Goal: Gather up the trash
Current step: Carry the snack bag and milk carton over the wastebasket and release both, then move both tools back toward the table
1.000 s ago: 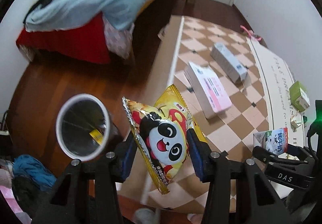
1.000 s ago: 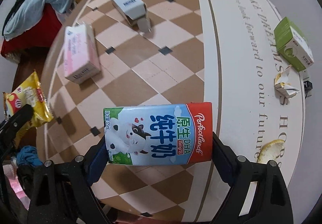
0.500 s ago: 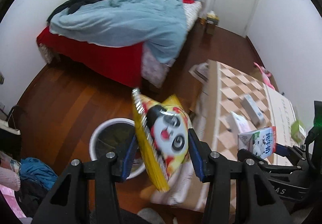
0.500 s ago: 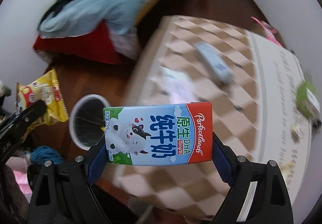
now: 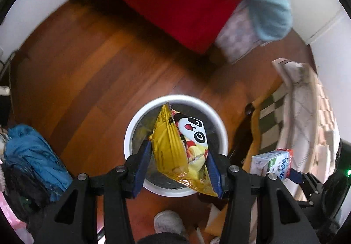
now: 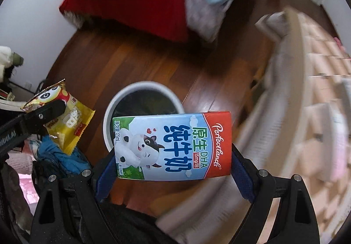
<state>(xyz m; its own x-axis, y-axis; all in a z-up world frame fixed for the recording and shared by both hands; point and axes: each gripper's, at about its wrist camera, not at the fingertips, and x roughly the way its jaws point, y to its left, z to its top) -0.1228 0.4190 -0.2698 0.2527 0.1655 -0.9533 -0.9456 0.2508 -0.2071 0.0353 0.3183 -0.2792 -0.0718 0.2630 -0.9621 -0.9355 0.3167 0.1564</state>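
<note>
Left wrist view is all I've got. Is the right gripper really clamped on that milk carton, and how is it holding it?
Observer: Yes. The right gripper is shut on the milk carton, which lies sideways with a pad on each short end.
Operator: Is it lined up with the bin?
Observer: Partly. In the right wrist view it covers the near rim of the white bin.
Operator: Any brand?
Observer: The red end reads Perfectland.
</note>
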